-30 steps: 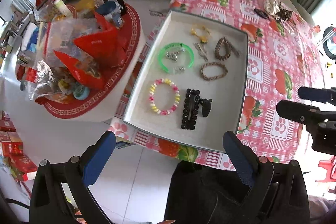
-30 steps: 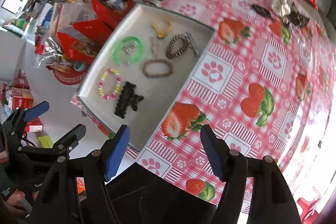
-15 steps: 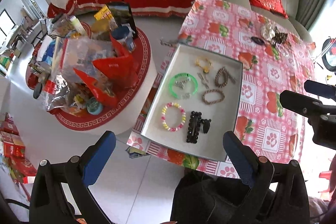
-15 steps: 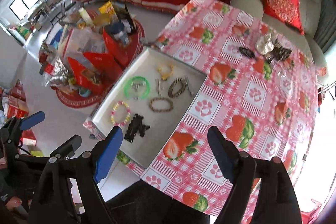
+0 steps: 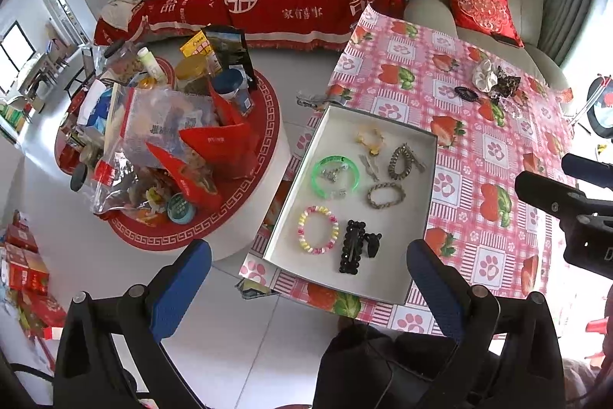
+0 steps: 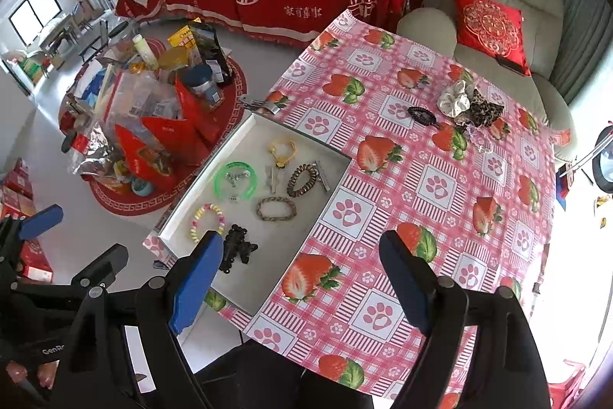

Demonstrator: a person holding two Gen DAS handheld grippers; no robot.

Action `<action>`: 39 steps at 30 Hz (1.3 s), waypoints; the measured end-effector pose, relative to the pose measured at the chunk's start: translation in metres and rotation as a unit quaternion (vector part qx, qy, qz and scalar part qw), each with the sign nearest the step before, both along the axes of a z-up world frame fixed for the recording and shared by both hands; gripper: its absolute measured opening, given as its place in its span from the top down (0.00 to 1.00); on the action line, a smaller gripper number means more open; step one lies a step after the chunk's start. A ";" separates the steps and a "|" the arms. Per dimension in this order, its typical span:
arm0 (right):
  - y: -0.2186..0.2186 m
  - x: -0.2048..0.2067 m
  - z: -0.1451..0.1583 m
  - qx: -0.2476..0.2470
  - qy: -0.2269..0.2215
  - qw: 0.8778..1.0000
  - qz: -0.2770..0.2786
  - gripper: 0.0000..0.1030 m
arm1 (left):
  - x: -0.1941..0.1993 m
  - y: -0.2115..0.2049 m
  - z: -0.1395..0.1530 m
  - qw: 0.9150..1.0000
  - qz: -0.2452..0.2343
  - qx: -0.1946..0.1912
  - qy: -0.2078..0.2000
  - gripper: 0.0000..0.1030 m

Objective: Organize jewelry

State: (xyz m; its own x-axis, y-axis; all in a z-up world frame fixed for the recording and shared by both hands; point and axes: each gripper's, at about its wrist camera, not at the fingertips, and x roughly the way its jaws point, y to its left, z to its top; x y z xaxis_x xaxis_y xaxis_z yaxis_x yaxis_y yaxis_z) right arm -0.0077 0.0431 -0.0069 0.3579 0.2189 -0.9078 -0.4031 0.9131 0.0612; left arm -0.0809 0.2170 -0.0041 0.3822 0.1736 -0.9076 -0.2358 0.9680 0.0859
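Hovering well above the surface [image 6: 440,186], both the left hand-held gripper [image 5: 308,288] and the right hand-held gripper [image 6: 300,278] stood wide open and empty. Sorted jewelry lay in the white tray [image 6: 245,284]; scrunchies [image 6: 469,104] remained at the far edge, so the next reach looked long but unobstructed.

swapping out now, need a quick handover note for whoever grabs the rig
Left claw: open, holding nothing, above the tray's near edge.
Right claw: open, holding nothing, over the tablecloth beside the tray.
In the white tray: green bangle, pastel bead bracelet, black hair clips, two braided bracelets, yellow piece, small silver bits.
Left out at the table's far side: white scrunchie, leopard scrunchie, black hair tie, a few small pieces.
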 end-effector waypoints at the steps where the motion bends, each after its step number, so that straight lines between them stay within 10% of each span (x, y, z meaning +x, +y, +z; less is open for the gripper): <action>1: 0.000 0.000 0.000 0.000 0.001 1.000 0.000 0.17 | 0.000 -0.001 0.001 1.000 -0.001 0.001 -0.001 0.00; 39: 0.004 0.004 0.005 -0.001 0.001 1.000 0.016 0.17 | 0.005 -0.008 0.005 1.000 -0.003 0.000 -0.003 0.00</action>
